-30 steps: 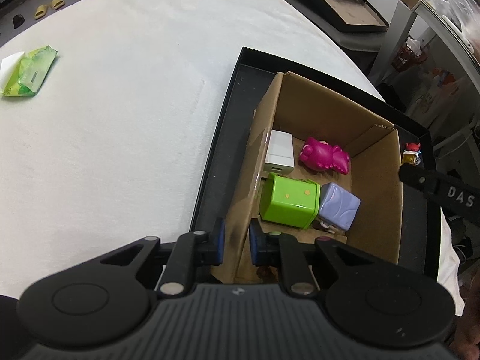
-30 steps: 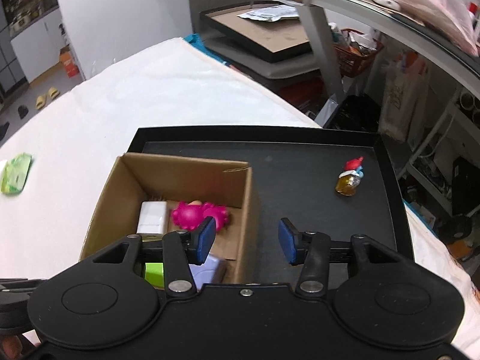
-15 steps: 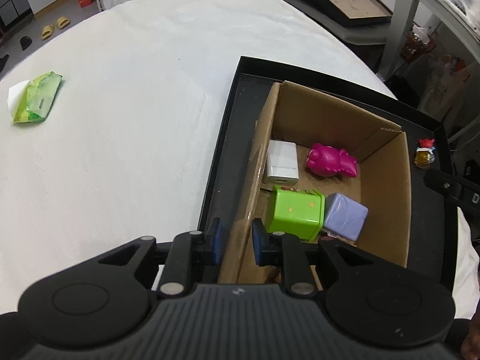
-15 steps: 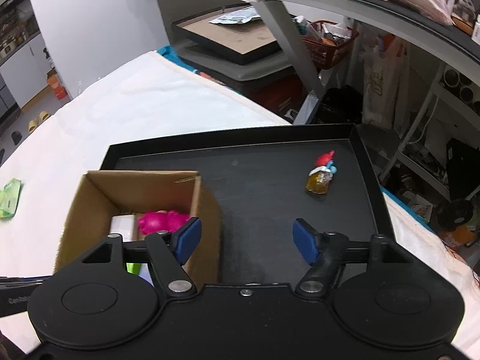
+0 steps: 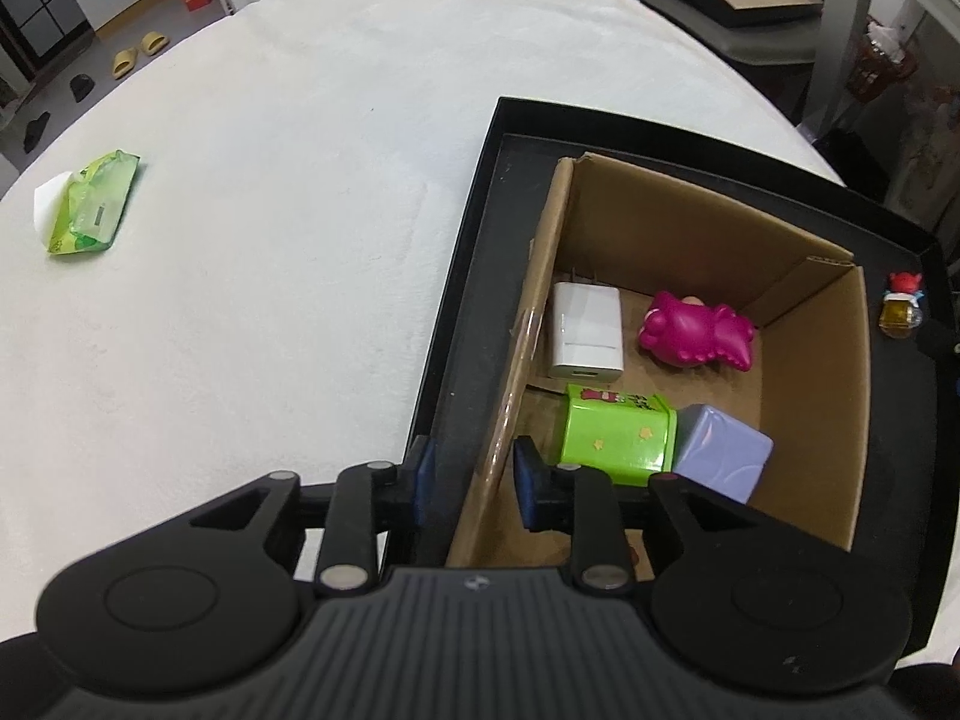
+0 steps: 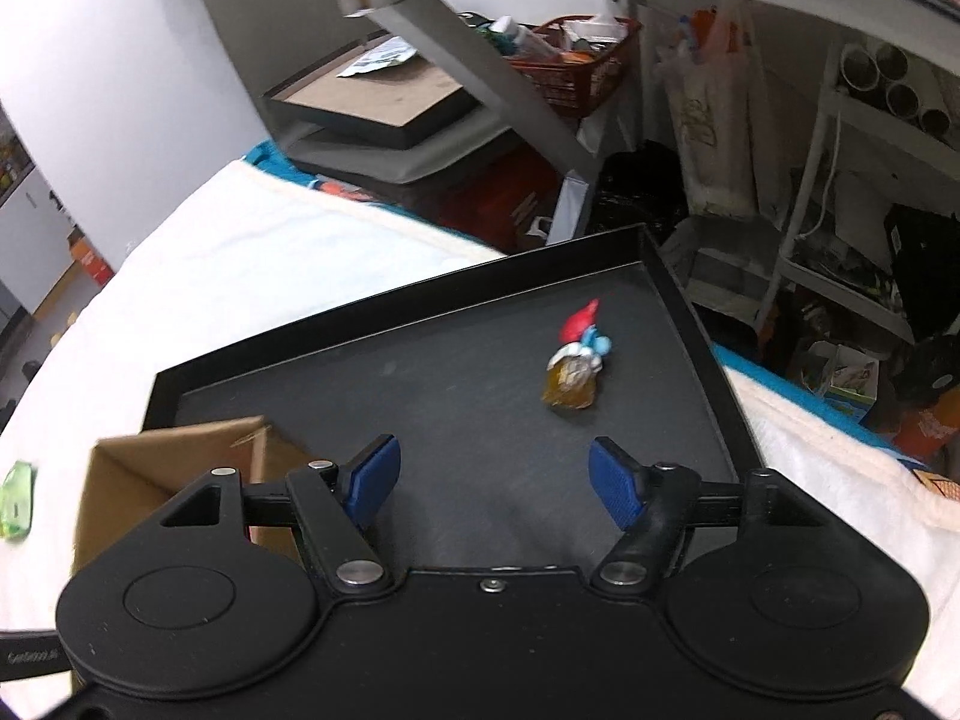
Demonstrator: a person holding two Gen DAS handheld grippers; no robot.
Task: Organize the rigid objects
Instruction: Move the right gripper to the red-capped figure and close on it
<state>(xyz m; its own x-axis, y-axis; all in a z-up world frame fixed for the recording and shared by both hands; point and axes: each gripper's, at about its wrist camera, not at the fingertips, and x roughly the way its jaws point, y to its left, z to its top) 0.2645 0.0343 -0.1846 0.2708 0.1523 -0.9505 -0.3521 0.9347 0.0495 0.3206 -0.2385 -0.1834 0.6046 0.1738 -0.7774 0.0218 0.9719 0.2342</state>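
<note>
— Figurine [image 6: 575, 365] first: where do we have it relative to our right gripper [image 6: 492, 480]?

— At about one o'clock from the gap between the fingers, well ahead of the pads on the bare floor of the black tray [image 6: 420, 396]. Nothing lies between us and it.

— And its long axis?

— It runs from red cap at the far end to amber base at the near end, leaning toward one o'clock (the frame is a little smeared, so we judge the tilt loosely). Our pads sit at nine and three, so they would close roughly across it once we swing slightly right.

— Jaws?

— Spread wide on the right and holding nothing. Our left gripper [image 5: 471, 474] straddles the near-left wall of the cardboard box [image 5: 804, 360], one pad outside and one inside; there is daylight on both sides of the wall, so we read it as released, not clamped.

— Which hand is nearer?

— The right, clearly. From the left view the figurine sits at two o'clock, beyond the box's far wall.

— And the box contents?

— White charger [image 5: 585, 330], magenta toy [image 5: 696, 336], green tin [image 5: 615, 435] and lilac cube [image 5: 720, 459] already lie inside, so we judge the figurine is the last piece on the tray.
</note>
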